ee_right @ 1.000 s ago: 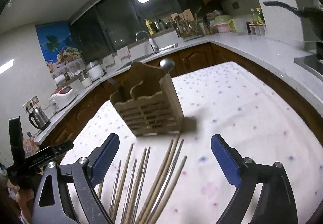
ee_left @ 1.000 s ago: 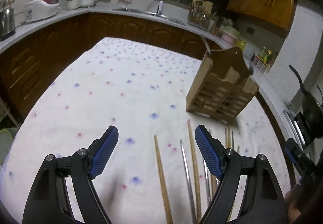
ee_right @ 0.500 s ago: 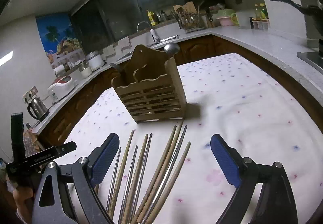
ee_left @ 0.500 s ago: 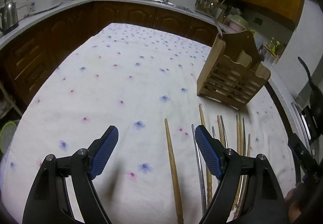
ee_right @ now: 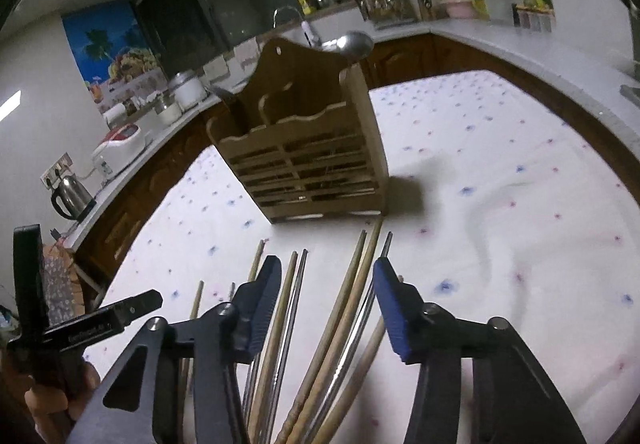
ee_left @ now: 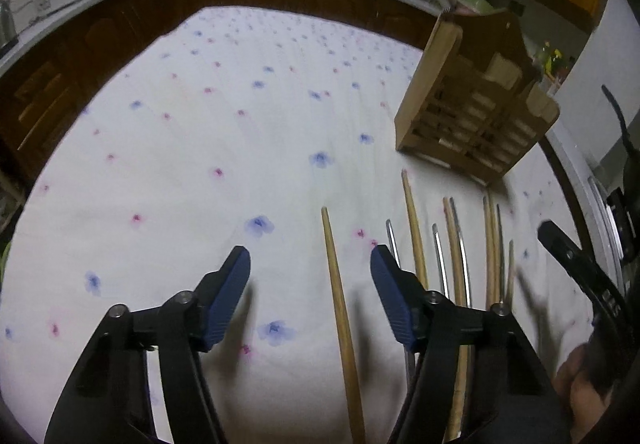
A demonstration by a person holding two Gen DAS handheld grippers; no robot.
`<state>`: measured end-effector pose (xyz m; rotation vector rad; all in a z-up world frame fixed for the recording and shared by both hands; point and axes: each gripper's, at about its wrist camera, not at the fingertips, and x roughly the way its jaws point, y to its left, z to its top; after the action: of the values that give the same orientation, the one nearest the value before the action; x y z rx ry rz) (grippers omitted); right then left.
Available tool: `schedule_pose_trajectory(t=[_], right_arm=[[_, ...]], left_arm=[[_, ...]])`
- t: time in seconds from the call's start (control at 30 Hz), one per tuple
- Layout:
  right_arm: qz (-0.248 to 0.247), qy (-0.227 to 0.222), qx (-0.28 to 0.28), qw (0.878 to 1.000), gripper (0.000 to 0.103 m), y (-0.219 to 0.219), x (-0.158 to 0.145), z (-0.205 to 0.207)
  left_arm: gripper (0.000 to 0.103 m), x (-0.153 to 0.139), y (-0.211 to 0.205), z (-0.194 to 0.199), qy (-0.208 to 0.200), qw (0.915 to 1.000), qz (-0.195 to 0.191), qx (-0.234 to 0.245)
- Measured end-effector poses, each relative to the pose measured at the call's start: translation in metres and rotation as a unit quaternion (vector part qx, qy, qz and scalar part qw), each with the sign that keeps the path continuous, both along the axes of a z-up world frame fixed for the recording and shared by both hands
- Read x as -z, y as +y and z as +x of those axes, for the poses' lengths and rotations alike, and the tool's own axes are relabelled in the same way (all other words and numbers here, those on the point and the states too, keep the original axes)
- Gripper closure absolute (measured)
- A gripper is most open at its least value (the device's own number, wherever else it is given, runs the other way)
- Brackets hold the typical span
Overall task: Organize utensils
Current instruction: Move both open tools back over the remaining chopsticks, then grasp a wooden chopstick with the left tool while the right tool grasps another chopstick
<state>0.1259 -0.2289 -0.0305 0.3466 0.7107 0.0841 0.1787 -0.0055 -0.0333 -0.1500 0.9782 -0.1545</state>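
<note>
Blue-padded jaws of the left gripper (ee_left: 310, 264) have just been closing yet stand apart over the flowered tablecloth (ee_left: 168, 147), pressing on nothing. One wooden chopstick (ee_left: 340, 308) lies between them, nearer the right-hand pad, its long axis running away from the near edge of the table toward the holder, so a close across that axis would pinch it.

At the right gripper (ee_right: 326, 284) the jaws have also just been closing and are apart, with a bundle of wooden and metal chopsticks (ee_right: 344, 308) fanned between and beside them, lengthwise toward the far side. Whether the pads touch any stick I cannot tell.

Farther off, a slatted wooden utensil holder (ee_right: 308, 163) stands upright just past the chopstick tips, a metal spoon (ee_right: 354, 43) rising from it. Small print on the left tool's body is too blurred to read.
</note>
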Motion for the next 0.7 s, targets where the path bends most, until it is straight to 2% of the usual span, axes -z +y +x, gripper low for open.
schedule_pose_trajectory(t=[0.2, 0.4, 0.57, 0.7], right_arm=[[0.006, 0.045, -0.011, 0.999, 0.074, 0.004, 0.022, 0.032], [0.001, 0.073, -0.011, 0.997, 0.079, 0.006, 0.037, 0.056], [-0.022, 0.096, -0.008, 0.995, 0.086, 0.007, 0.049, 0.069], [-0.068, 0.1, -0.014, 0.993, 0.087, 0.017, 0.047, 0.075]], left_arm=[[0.049, 0.012, -0.007, 0.011, 0.02, 0.9997, 0.005, 0.011], [0.056, 0.022, -0.008, 0.018, 0.037, 0.9991, 0.006, 0.018], [0.057, 0.023, -0.014, 0.021, 0.026, 0.999, 0.027, 0.025], [0.078, 0.024, -0.024, 0.022, 0.011, 0.9975, 0.062, 0.031]])
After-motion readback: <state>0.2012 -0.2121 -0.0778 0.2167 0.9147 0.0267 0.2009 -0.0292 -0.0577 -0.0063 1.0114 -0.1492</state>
